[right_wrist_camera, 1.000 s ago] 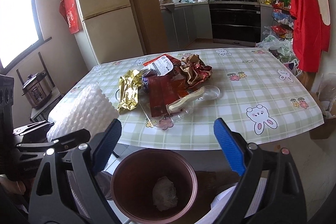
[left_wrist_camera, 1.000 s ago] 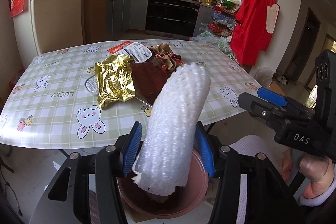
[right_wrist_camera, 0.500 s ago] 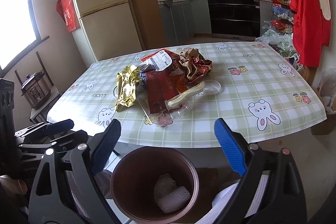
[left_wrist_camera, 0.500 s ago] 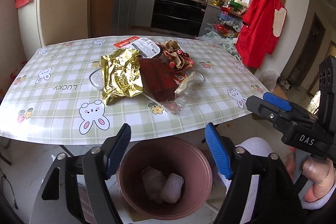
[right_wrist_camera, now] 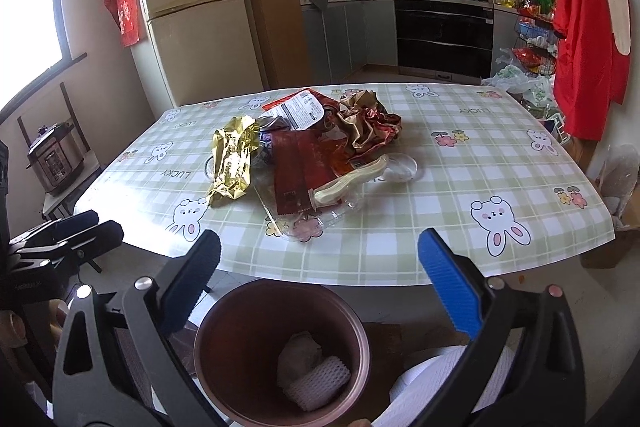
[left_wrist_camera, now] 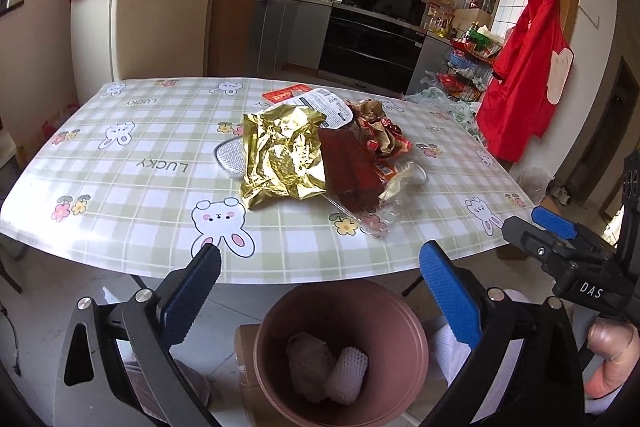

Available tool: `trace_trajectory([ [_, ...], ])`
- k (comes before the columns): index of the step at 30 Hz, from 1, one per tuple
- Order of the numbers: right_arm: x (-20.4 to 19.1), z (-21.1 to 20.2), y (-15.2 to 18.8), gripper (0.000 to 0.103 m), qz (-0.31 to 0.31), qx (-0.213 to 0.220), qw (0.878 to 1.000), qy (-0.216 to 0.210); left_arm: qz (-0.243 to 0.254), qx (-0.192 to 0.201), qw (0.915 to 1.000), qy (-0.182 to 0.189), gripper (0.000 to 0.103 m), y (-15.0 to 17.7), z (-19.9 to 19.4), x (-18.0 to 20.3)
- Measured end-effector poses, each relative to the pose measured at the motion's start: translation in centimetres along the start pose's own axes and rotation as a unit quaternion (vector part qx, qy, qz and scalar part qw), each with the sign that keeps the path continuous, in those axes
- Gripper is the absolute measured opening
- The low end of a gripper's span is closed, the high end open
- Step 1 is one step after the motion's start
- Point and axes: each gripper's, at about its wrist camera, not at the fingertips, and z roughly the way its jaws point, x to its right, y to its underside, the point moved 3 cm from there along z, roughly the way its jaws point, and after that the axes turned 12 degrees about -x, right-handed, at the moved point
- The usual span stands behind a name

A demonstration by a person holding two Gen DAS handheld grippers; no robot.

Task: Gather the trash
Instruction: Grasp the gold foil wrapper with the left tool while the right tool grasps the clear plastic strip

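Both claws hang above the brown bin (left_wrist_camera: 340, 347) at the near edge of the tabletop (left_wrist_camera: 132, 163). The left claw (left_wrist_camera: 320, 263) has just been opening and now gapes wide with nothing between its blue pads; the right claw (right_wrist_camera: 320, 255) has likewise been spreading and is empty. Inside the bin lie a white foam net sleeve (left_wrist_camera: 347, 373) and a pale crumpled wad (left_wrist_camera: 306, 359). On the tabletop, well apart from the bin, sits a heap of trash: gold foil (left_wrist_camera: 282, 155), a dark red wrapper (left_wrist_camera: 350, 167) and clear plastic packaging (left_wrist_camera: 376, 223).
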Motion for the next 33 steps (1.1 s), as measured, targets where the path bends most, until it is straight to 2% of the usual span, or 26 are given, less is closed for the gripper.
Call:
trace_trajectory([
  [6,0.4,1.2,-0.9,0.097,-0.016,0.000,1.000,0.013,-0.008,0.004,0.9999,-0.009,0.097,-1.4,1.5,-2.5],
  [12,1.4,3.6,-2.7,0.098,-0.016,-0.008,1.000,0.022,-0.011,-0.018,0.9996,-0.019,0.097,-3.4,4.6,-5.6],
  [18,1.6,6.5,-4.3,0.098,-0.018,-0.016,0.999,0.024,0.033,-0.014,0.9993,-0.006,0.097,-5.4,7.5,-6.4],
  [22,1.6,8.5,-4.8,0.098,-0.018,-0.033,0.999,0.018,0.036,-0.027,0.9985,0.030,0.097,-7.0,9.9,-7.4],
  [25,1.7,9.7,-4.9,0.098,-0.009,-0.043,0.999,0.008,0.028,-0.046,0.9981,0.029,0.097,-8.5,12.0,-8.3],
  [28,1.5,11.0,-5.1,0.098,-0.009,-0.061,0.998,-0.006,0.034,-0.043,0.9977,0.039,0.097,-9.9,13.7,-8.8],
  [29,1.5,11.3,-5.1,0.098,-0.010,-0.065,0.998,-0.010,0.038,-0.041,0.9977,0.038,0.095,-10.3,14.2,-8.9],
  [30,1.4,11.7,-5.3,0.098,-0.011,-0.070,0.997,-0.011,0.042,-0.041,0.9974,0.042,0.089,-10.7,14.7,-9.1],
  [33,1.4,12.3,-5.8,0.098,-0.021,-0.075,0.997,0.013,0.041,-0.062,0.9960,0.049,0.080,-11.8,16.7,-9.6],
])
